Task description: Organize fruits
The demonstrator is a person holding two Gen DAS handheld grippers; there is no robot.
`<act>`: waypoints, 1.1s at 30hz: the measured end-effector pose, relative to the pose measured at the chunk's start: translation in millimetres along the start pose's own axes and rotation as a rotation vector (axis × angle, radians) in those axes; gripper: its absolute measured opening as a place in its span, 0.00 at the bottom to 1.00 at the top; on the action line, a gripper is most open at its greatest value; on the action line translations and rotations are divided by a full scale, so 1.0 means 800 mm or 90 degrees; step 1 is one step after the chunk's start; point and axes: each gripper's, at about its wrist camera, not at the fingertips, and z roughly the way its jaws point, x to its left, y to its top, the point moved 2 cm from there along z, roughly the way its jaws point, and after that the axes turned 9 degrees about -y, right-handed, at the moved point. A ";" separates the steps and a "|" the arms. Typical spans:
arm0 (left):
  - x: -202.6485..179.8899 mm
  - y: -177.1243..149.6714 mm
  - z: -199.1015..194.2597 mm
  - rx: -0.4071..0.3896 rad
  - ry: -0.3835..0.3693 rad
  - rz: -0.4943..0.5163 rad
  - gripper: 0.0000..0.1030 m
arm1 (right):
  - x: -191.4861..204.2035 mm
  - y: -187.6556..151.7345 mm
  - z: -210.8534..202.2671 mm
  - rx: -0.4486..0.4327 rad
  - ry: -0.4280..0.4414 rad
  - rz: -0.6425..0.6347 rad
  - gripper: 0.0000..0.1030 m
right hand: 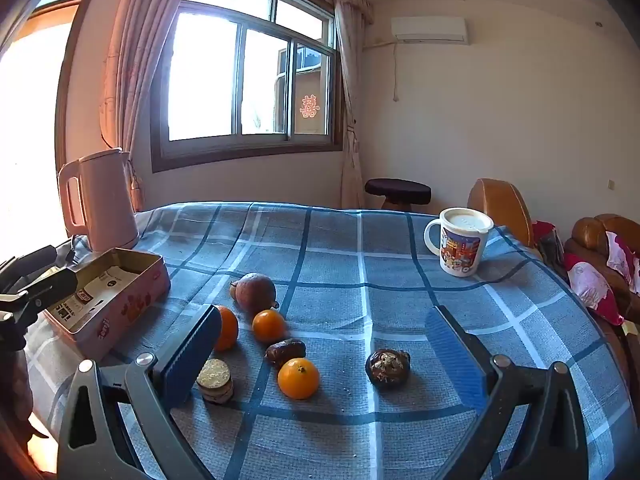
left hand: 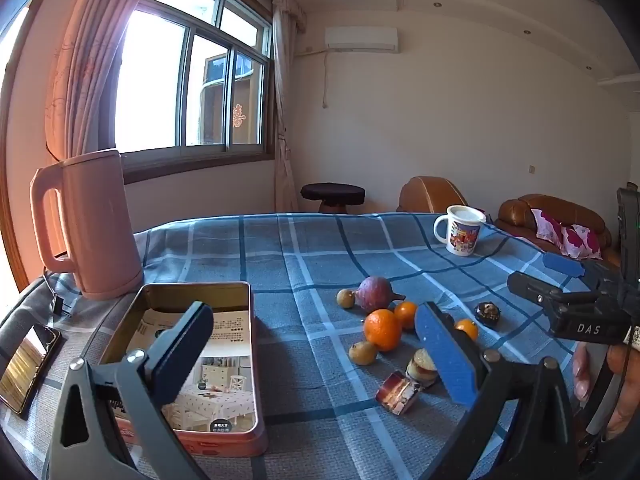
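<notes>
While fruits lie loose on cloth | left hand-held gripper (left hand: 320, 354) jaws apart, empty; right hand-held gripper (right hand: 326, 354) likewise

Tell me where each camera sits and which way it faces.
Left wrist: on the left tongs, looking slightly down over the checked cloth at the open tin and oranges; both fingers show, plus the right tongs and a hand.
Right wrist: on the right tongs, facing the oranges and mug; the left tongs intrude.
Shared: kettle, tin, mug, fruit, window.

"DAS" on the right tool (left hand: 560, 280); red 囍 on window (right hand: 310, 107)
</notes>
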 end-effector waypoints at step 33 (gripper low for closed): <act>-0.009 -0.007 0.003 0.011 -0.004 0.016 1.00 | -0.001 -0.012 -0.003 0.003 0.014 0.022 0.99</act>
